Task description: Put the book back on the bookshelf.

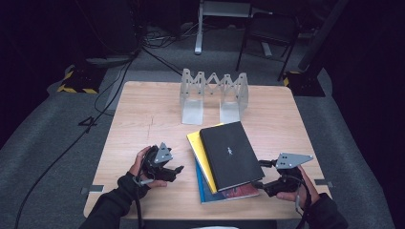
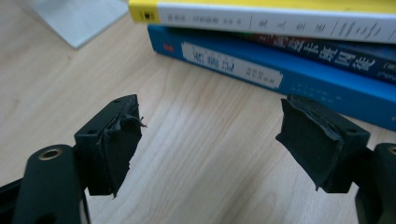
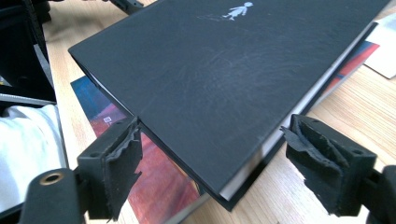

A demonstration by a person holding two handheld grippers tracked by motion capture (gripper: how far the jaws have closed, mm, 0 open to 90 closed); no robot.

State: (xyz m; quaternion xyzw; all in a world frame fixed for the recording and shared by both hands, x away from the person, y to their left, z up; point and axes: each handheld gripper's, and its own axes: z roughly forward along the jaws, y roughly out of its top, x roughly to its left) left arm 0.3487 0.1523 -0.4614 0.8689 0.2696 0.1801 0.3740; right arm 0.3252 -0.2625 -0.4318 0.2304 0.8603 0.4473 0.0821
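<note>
Three books lie stacked on the wooden table [image 1: 143,119]: a black book [image 1: 231,153] on top, a yellow book [image 1: 198,145] under it, and a blue book [image 1: 203,188] with a red cover at the bottom. My left gripper [image 1: 174,170] hovers just left of the stack, open, with bare wood between its jaws [image 2: 210,144]; the yellow spine [image 2: 280,18] and blue spine [image 2: 280,74] face it. My right gripper [image 1: 260,174] is at the stack's near right corner, open. The black book's [image 3: 224,60] corner lies between its jaws [image 3: 210,158], and the pads stand clear of it.
A folding metal book rack [image 1: 213,93] stands upright at the table's far edge, behind the stack. Beyond the table are a dark chair [image 1: 267,33], cables on the grey floor and a hazard-striped base [image 1: 76,83].
</note>
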